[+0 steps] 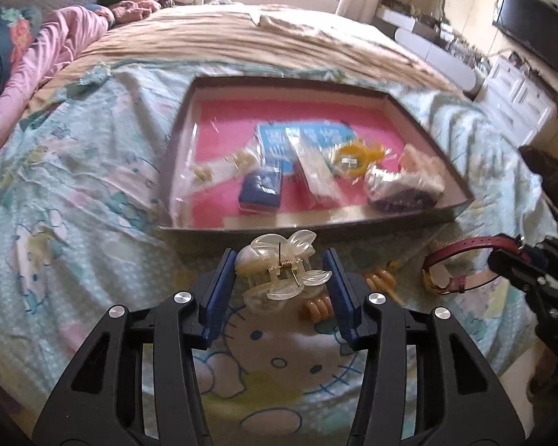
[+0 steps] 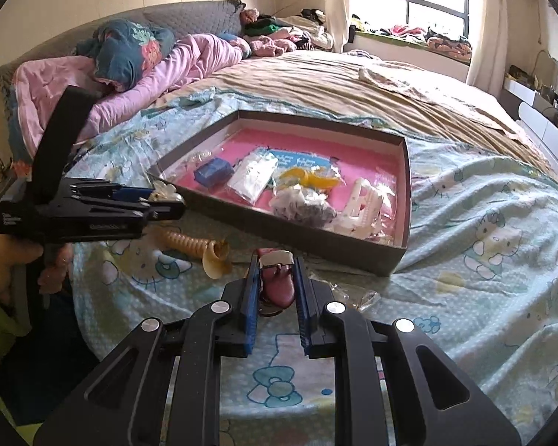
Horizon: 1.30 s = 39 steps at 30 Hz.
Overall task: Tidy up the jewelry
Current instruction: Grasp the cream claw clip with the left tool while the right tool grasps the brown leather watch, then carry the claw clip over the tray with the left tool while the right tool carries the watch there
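My left gripper [image 1: 279, 269] is shut on a clear flower-shaped hair claw clip [image 1: 279, 273] and holds it above the bedspread, just short of the near wall of the shallow pink-lined box [image 1: 409, 217]. My right gripper [image 2: 277, 278] is shut on the strap of a dark red watch [image 2: 277, 282]; in the left wrist view the watch [image 1: 454, 264] hangs to the right, with its gold case low. The box [image 2: 316, 241] holds several bagged items and a blue pad [image 2: 212, 173]. The left gripper also shows in the right wrist view [image 2: 167, 200].
A beige spiral hair tie [image 2: 189, 243] and a shell-like clip [image 2: 215, 258] lie on the Hello Kitty bedspread [image 2: 483, 260] in front of the box. Pink bedding and pillows are piled at the head of the bed. White drawers [image 1: 517, 100] stand at the right.
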### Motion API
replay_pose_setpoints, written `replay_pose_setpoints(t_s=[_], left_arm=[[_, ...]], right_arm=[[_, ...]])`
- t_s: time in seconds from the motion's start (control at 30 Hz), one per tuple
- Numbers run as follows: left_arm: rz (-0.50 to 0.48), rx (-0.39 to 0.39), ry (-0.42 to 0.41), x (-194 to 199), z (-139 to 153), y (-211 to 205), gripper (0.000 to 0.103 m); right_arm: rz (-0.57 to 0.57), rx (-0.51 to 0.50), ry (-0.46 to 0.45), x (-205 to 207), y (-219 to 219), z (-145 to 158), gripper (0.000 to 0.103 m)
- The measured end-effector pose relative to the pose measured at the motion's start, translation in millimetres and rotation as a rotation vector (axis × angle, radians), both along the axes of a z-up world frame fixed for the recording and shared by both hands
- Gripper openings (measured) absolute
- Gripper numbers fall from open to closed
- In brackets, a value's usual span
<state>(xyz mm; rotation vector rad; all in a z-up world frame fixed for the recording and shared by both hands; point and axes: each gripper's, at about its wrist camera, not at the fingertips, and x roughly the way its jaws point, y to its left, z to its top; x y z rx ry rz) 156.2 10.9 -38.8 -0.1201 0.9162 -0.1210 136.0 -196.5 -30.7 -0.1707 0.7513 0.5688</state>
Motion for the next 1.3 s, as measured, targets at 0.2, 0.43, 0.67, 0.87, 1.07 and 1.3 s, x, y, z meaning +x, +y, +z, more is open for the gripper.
replay_pose_setpoints(t_s=[0.2,0.43,0.67,0.87,1.07,1.3], left_arm=[[0.016,0.005,-0.047,-6,17,6,0.040],[0.037,0.006,-0.074,-10,26,16,0.040],[0.069,0.007,-0.093,-12,32,27,0.040],[0.087,0.007,-0.102,-11,36,35,0.040],[0.096,0.002,-0.110,-9,39,38,0.040],[0.089,-0.001,-0.116,-1,42,35,0.040]], right_arm=[[0.008,0.011,-0.028,-2,2,13,0.016],[0.031,0.024,-0.063,-6,14,28,0.016],[0.055,0.034,-0.087,-1,28,38,0.016],[0.063,0.045,-0.106,6,34,44,0.016],[0.056,0.053,-0.129,14,35,50,0.016],[0.031,0.060,-0.159,28,31,57,0.016]])
